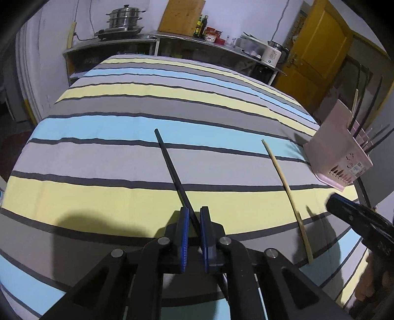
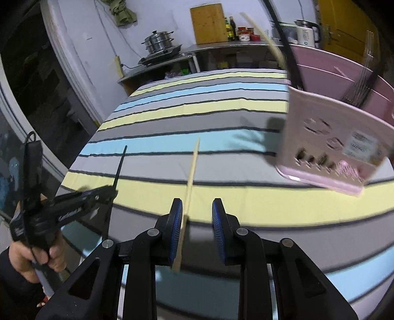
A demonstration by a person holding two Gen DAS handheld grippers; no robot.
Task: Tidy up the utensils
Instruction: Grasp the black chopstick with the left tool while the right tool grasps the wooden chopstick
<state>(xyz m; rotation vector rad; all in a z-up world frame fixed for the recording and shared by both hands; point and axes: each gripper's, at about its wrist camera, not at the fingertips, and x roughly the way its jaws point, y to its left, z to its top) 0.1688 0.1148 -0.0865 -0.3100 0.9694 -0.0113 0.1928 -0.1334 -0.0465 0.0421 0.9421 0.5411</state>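
A black chopstick (image 1: 172,172) lies on the striped cloth and runs back between the pads of my left gripper (image 1: 194,216), whose jaws stand nearly closed around its near end. It also shows in the right wrist view (image 2: 119,168) with the left gripper (image 2: 108,193) on it. A pale wooden chopstick (image 1: 287,194) lies to the right; in the right wrist view (image 2: 190,177) it passes beside the left pad of my open right gripper (image 2: 197,211). A pink utensil holder (image 1: 337,152) (image 2: 330,137) with several chopsticks stands at the right.
The striped cloth (image 1: 147,118) covers the table. Behind it stands a metal counter (image 1: 187,39) with a steamer pot (image 1: 125,17), bottles and a kettle (image 1: 272,53). A yellow door (image 1: 317,49) is at the back right.
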